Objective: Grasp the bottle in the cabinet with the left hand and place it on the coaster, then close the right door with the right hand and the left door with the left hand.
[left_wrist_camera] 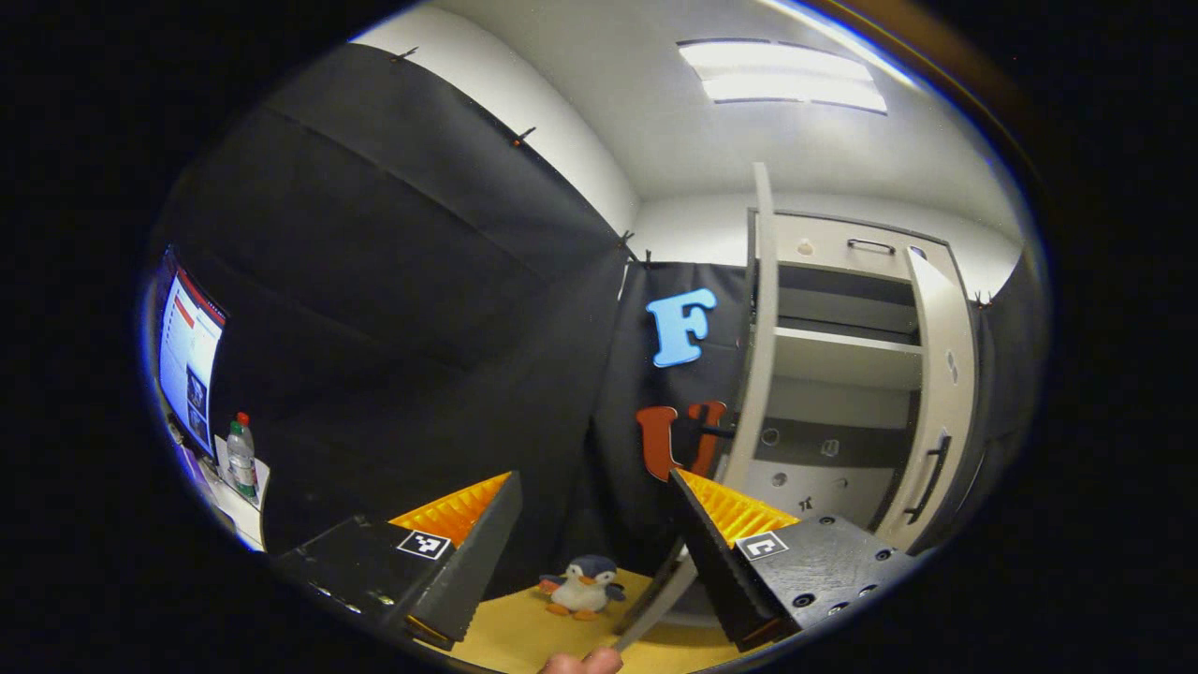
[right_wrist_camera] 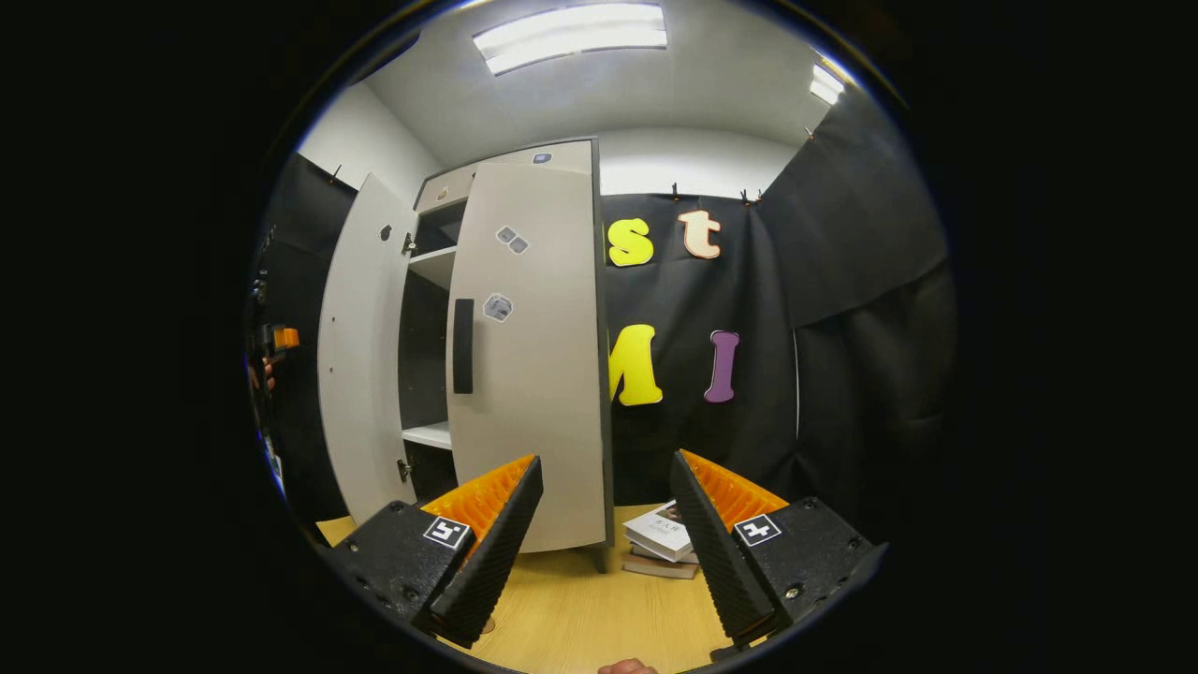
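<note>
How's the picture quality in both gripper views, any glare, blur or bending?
Left gripper view: ceiling light glares white, cabinet edges bow from fisheye, the near gripper stays sharp. Right gripper view: ceiling light blown out, right door curves, focus even.

Black cloth walls (left_wrist_camera: 393, 309) hanging ahead of claw; ceiling lights (right_wrist_camera: 571, 36) shining above; yellow table (right_wrist_camera: 580, 608) lying below.

Ahead of my left tool (left_wrist_camera: 593, 552), the cabinet (left_wrist_camera: 842, 365) stands open, its two doors swung wide with clear room between them to the shelves. A toy penguin (left_wrist_camera: 582, 586) sits on the surface (left_wrist_camera: 524, 637) below. Before my right tool (right_wrist_camera: 604, 534), the right door (right_wrist_camera: 529, 356) juts out; books (right_wrist_camera: 664, 541) lie beside it.
</note>
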A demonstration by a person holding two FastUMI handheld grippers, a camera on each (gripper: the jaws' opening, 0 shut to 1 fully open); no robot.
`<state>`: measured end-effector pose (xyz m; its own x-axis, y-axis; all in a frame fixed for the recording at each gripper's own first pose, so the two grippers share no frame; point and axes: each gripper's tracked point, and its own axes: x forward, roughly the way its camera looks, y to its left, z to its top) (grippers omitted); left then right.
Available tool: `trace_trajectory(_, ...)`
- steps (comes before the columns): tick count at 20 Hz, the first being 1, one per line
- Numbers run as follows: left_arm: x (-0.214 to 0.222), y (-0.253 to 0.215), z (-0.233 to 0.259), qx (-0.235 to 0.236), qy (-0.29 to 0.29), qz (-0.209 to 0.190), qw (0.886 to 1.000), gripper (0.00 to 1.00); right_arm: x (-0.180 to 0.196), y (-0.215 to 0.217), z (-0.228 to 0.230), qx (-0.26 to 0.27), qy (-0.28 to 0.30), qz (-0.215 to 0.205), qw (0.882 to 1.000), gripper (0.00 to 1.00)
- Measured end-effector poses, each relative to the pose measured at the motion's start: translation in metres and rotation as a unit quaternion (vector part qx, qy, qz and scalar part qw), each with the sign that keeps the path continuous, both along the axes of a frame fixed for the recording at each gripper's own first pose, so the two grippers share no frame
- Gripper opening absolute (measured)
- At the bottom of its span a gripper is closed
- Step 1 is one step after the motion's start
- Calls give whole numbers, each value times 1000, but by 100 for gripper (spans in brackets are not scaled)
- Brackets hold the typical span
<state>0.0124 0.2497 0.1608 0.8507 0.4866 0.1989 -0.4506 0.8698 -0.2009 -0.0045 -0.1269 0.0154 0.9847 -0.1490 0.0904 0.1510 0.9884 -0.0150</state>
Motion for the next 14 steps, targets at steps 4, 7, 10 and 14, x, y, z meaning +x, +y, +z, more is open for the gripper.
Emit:
trace_trajectory(4,49,37,-21,-33,30,-14,999,95,2,-1,9,12,-19,-7,1000,84)
trace_trajectory(7,85,39,-30,-34,60,-27,997,95,5,2,10,7,-15,-5,1000,84)
trace_trajectory(10,86,44,-31,-24,53,-16,998,93,4,-4,8,-5,-10,-15,1000,84)
trace_trajectory(14,92,19,-45,-64,61,-78,993,93,8,-3,-1,5,5,-9,1000,84)
